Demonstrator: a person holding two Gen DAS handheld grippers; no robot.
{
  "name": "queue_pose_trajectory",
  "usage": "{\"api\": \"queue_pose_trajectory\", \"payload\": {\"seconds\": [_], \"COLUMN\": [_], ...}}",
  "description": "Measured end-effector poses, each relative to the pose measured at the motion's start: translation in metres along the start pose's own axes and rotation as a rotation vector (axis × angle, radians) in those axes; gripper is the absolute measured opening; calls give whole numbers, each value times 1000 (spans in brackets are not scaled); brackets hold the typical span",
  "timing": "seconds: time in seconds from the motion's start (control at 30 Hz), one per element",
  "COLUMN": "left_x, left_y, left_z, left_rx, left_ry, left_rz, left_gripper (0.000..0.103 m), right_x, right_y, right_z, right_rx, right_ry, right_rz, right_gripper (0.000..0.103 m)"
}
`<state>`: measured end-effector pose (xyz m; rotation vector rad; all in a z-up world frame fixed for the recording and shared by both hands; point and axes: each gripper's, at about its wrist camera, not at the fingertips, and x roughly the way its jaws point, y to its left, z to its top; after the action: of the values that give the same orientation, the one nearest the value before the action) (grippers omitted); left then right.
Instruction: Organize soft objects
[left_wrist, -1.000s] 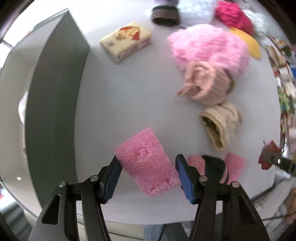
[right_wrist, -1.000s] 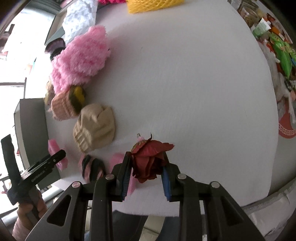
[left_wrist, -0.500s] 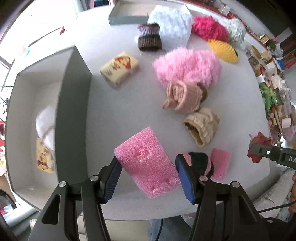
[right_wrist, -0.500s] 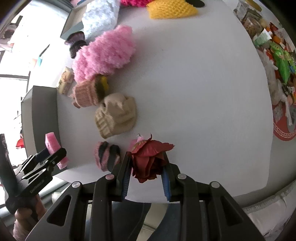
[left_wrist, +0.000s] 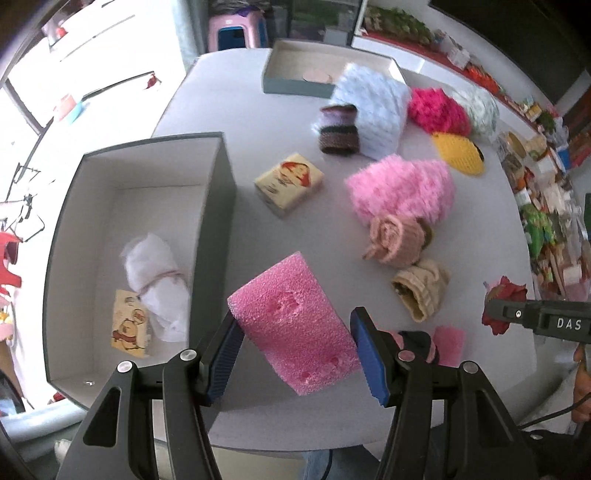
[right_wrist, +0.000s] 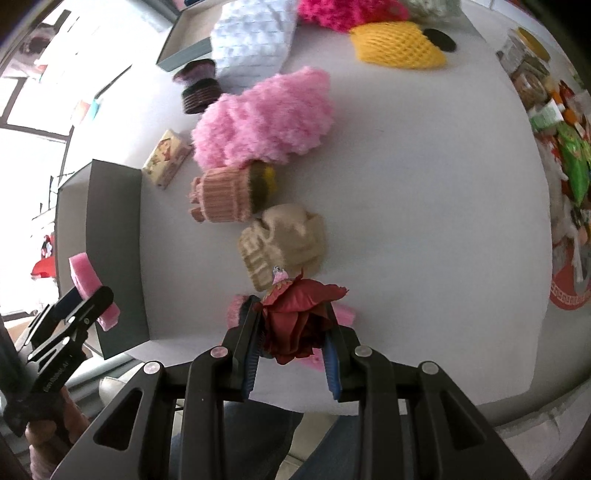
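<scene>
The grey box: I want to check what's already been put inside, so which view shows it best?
The left wrist view. It looks down into the open grey box, showing a white bundle and a small yellow printed pack on its floor. The right wrist view shows only the box's dark outer wall, nothing inside.

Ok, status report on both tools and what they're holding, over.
Left tool shut on pink foam block, above table beside grey box. Right tool shut on red fabric flower. Box holds white bundle, small packet; room left.

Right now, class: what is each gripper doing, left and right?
Left gripper: closed on the pink foam block.
Right gripper: closed on the red fabric flower.
</scene>
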<state>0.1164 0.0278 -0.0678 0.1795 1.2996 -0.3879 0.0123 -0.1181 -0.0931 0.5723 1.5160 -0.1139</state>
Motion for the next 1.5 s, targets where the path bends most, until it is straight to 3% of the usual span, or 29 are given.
{"api": "queue_pose_trajectory", "payload": {"seconds": [0.47, 0.7, 1.1, 1.5], "left_x": [-11, -15, -26, -26], "left_y": [38, 69, 130, 183], "left_z": [4, 2, -13, -31], "left_rx": [-127, -242, -418, -550], "left_ry": [-73, -107, -147, -109], "left_rz": [-7, 9, 97, 158], "left_gripper": [60, 60, 60, 60], "right_x": [-7, -9, -4, 22], "right_y": [40, 70, 151, 248], "right_z": [16, 26, 44, 55], "right_rx": [-109, -192, -414, -569], "right_ry": [-1, 7, 7, 46], "right_rz": [-61, -98, -166, -95], "right_gripper": [32, 32, 32, 32]}}
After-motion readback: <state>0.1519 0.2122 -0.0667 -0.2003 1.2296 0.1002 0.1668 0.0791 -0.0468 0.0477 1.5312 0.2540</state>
